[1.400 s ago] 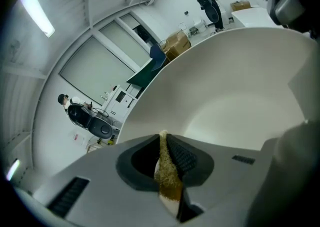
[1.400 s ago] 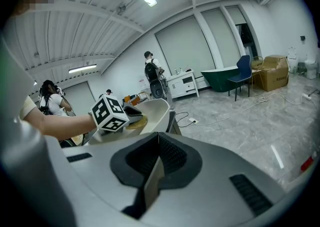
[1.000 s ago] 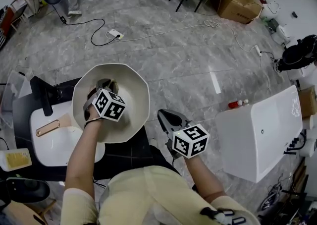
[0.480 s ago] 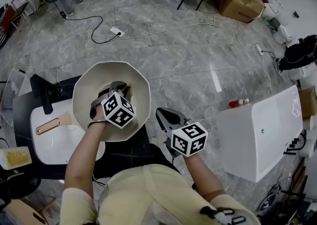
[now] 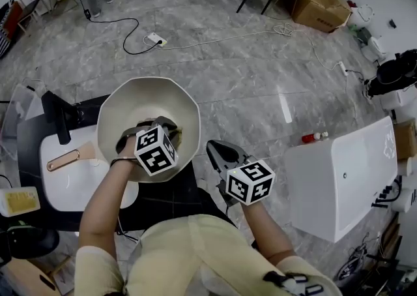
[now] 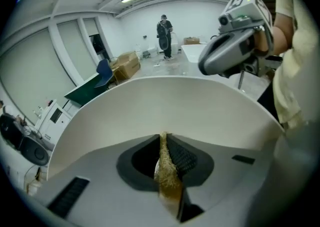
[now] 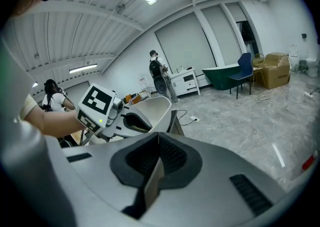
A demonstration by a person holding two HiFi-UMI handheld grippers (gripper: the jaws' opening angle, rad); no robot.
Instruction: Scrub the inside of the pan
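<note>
From the head view, the left tool [image 5: 163,129] sat down inside the cream pan [image 5: 133,102], whose wide faceted wall rose ahead of and around its tip, open side turned up toward the person. The right tool [image 5: 217,151] hung just beside the pan's near rim, apart from it, over the dark counter [image 5: 171,200]. What propped the pan at this tilt could not be made out. In the left gripper view, the jaws were clamped on a thin, yellow-brown scrub pad [image 6: 168,181] standing edge-on between them, its front edge close against the pale inner wall straight ahead. Whether it was actually touching could not be told. In the right gripper view, the jaws were pressed together with nothing between them, and the pan and the left tool lay ahead and to the left. Scrubbing seemed to be under way. Doing it well probably meant turning the left tool so the pad's broad face, not its thin edge, met the surface. Overlapping strokes could then sweep the base and each angled facet, with the squeeze kept firm so the pad did not slip out. Steadying the rim with the idle right tool would likely stop the pan from shifting under pressure.
</note>
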